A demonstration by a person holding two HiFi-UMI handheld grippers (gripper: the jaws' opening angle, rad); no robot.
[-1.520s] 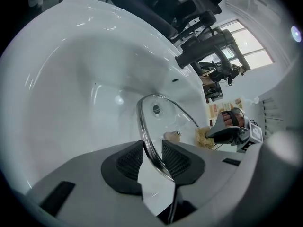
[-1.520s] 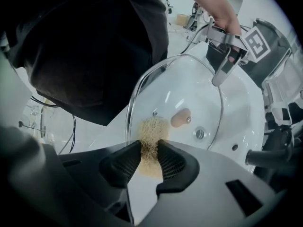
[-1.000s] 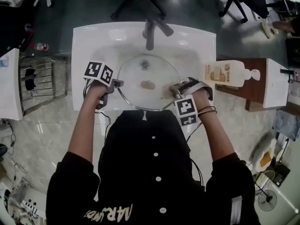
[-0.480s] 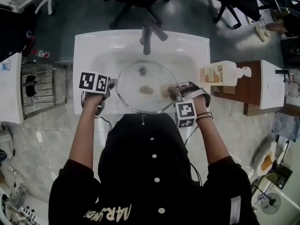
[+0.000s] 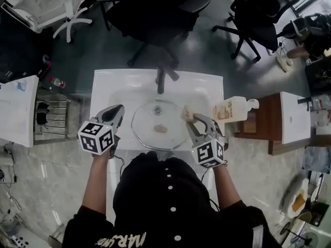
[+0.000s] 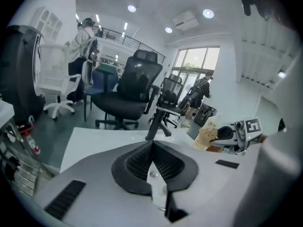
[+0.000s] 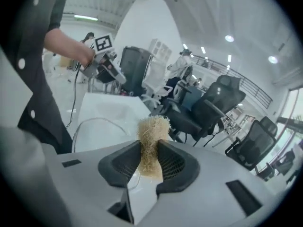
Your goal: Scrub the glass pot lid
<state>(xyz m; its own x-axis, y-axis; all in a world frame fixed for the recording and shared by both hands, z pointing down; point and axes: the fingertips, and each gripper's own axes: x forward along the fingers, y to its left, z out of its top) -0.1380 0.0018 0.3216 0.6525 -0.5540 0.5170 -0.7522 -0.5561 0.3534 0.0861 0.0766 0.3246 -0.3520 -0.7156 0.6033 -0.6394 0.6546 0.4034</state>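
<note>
Right gripper [image 7: 150, 148] is clamped tight on a straw-coloured fibre scrubber [image 7: 152, 129], left gripper [image 6: 152, 148] has just snapped shut on nothing, and the glass pot lid [image 5: 158, 125] lies flat in the white sink [image 5: 119, 84] between them, just below the faucet [image 5: 161, 80].

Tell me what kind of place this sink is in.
Most likely an open office or lab, not a home kitchen. The white sink stands free among black office chairs, with recessed ceiling lights and a railed upper level behind.
</note>
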